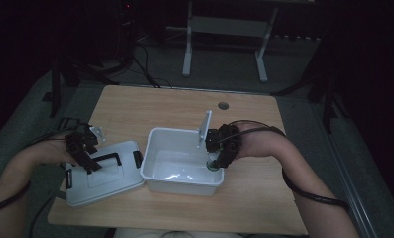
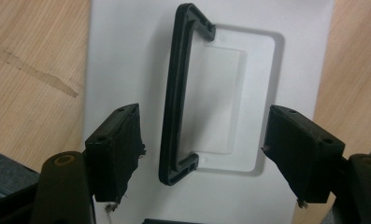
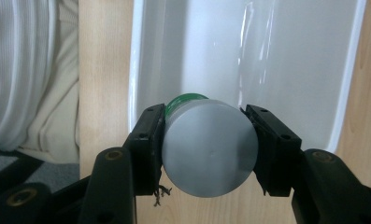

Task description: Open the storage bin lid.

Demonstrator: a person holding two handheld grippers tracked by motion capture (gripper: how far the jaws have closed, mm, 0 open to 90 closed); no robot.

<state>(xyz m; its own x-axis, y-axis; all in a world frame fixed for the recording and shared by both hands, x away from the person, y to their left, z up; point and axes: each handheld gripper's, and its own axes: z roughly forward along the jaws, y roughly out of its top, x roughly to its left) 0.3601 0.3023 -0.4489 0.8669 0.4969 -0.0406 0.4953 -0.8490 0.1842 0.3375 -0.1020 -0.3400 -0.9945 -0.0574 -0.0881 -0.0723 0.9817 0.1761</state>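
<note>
Black jaws of the right gripper (image 3: 206, 140) are pinching a round can (image 3: 210, 148) from both sides, pads pressing on its curved wall, its flat grey end facing the camera and a green band showing at its far end. In the high view this gripper (image 1: 216, 159) is hanging at the right wall of the open white plastic bin (image 1: 155, 171), with the can (image 1: 213, 165) sitting just inside and above the rim. The can's long axis is running along the gripper's reach, pointing down into the bin's bare floor. That is the relation the next move seems to turn on: the bin's hollow is lying straight beyond the can, so lowering and releasing would likely drop it inside the bin, close to the right wall.

On the other side, the left gripper (image 2: 202, 149) is hovering with its jaws spread over the bin's white lid (image 2: 122, 60), which is lying flat on the wooden table (image 1: 184, 106) just beside the bin's left wall. The lid's black handle (image 2: 176, 93) is running lengthwise between the spread pads, touching neither. Being far nearer the lid, the left hand looks placed to pick it up.
</note>
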